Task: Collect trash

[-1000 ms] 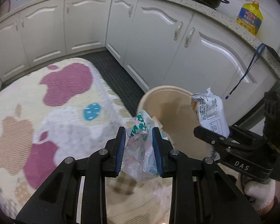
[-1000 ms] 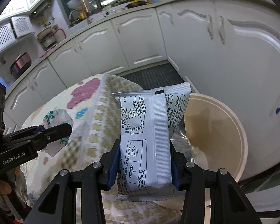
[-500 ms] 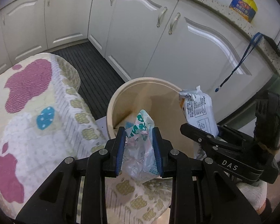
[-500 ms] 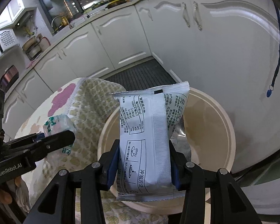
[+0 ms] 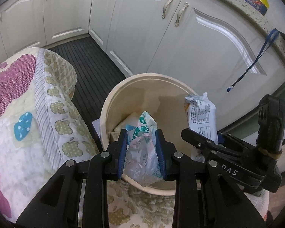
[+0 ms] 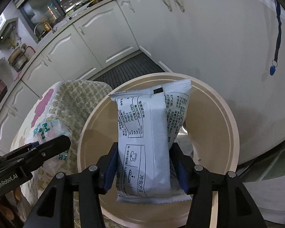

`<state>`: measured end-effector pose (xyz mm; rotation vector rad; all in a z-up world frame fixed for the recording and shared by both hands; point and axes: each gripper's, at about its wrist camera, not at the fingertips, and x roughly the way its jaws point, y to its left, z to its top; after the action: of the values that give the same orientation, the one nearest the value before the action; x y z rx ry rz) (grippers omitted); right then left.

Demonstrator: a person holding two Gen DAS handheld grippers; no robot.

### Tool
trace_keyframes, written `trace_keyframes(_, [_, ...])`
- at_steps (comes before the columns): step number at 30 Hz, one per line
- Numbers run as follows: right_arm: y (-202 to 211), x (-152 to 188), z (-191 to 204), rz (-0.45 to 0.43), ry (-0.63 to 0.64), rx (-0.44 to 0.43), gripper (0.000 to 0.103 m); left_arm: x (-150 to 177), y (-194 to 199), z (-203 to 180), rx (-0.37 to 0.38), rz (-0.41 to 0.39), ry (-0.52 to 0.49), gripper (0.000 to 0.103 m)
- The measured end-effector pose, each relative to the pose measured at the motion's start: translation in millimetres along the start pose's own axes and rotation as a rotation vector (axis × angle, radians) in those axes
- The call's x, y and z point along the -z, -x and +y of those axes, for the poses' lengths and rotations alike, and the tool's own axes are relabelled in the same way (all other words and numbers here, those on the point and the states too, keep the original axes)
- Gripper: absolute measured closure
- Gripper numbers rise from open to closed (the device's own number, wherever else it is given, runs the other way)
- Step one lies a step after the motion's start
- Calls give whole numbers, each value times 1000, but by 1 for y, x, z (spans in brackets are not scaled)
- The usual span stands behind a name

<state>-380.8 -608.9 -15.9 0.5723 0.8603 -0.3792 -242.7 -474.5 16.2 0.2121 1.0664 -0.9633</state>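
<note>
over the beige bin (image 6: 226, 114), the left claw (image 5: 142, 152) clamps a crumpled plastic wrapper (image 5: 142, 148); the right claw (image 6: 142, 163), jaws just opening, stands slack around a white sachet (image 6: 148, 133).

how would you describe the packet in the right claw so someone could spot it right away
Find the round beige bin on the floor by the white kitchen cabinets. Poised over its mouth, between the blue pads of the right claw, whose jaws have just been opening, is a flat white sachet with dark printed text and a cup icon. The packet in the left claw is crumpled, with teal print.
</note>
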Motion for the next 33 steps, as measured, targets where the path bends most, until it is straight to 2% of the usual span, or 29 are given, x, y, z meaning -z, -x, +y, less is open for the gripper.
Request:
trace_keyframes(2, [-1, -1, -2, 1, -5, 0, 47, -2, -3, -2, 0, -1, -4, 74])
trace_keyframes(5, [-2, -2, -3, 6, -14, -11, 37, -3, -6, -2, 14, -1, -1, 60])
trace_keyframes(7, [-1, -2, -3, 5, -20, -18, 36, -3, -6, 0, 25, -4, 5, 47])
trace_keyframes(9, [0, -3, -3, 6, -26, -23, 33, -4, -9, -1, 38, 3, 10, 43])
trace_keyframes(17, [15, -3, 6, -33, -5, -20, 32, 1, 5, 1, 22, -18, -4, 42])
trace_keyframes(25, [56, 6, 37, -196, 114, 13, 32, 10, 42, 2, -46, -116, -8, 42])
trace_keyframes(30, [79, 12, 53, -283, 145, 29, 32, 20, 73, 2, -221, -206, -46, 42])
trace_keyframes(33, [86, 13, 60, -298, 150, 37, 32, 26, 86, 2, -240, -237, -62, 42])
